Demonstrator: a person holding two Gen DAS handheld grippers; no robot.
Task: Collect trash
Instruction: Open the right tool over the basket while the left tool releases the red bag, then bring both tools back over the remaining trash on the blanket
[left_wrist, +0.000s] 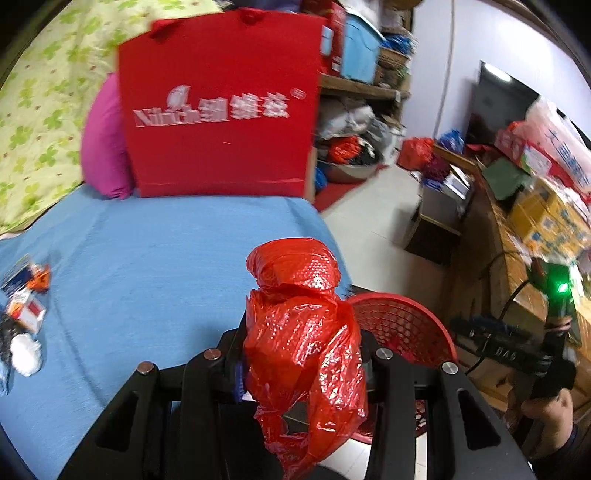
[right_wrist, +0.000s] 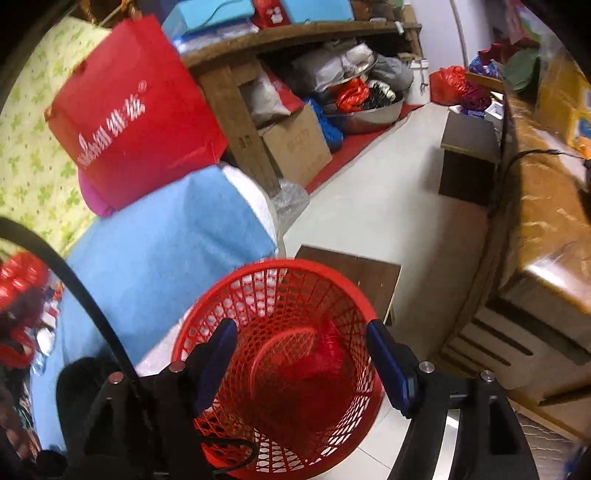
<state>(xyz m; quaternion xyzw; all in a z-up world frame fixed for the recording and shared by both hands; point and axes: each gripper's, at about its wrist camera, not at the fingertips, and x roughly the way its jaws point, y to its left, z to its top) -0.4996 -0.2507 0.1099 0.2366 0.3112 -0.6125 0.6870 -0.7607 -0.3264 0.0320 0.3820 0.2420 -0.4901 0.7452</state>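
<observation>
My left gripper is shut on a crumpled red plastic bag and holds it above the right edge of the blue-covered bed, beside the red mesh basket. In the right wrist view my right gripper is open and empty, right over the mouth of the basket, which stands on the floor by the bed and holds some red trash. More trash lies on the bed at the left: small boxes and white tissue. The right gripper also shows in the left wrist view.
A red paper bag and a pink pillow stand at the bed's far end. A dark low stool stands behind the basket. A wooden cabinet runs along the right. Cluttered shelves and a cardboard box stand beyond the white floor.
</observation>
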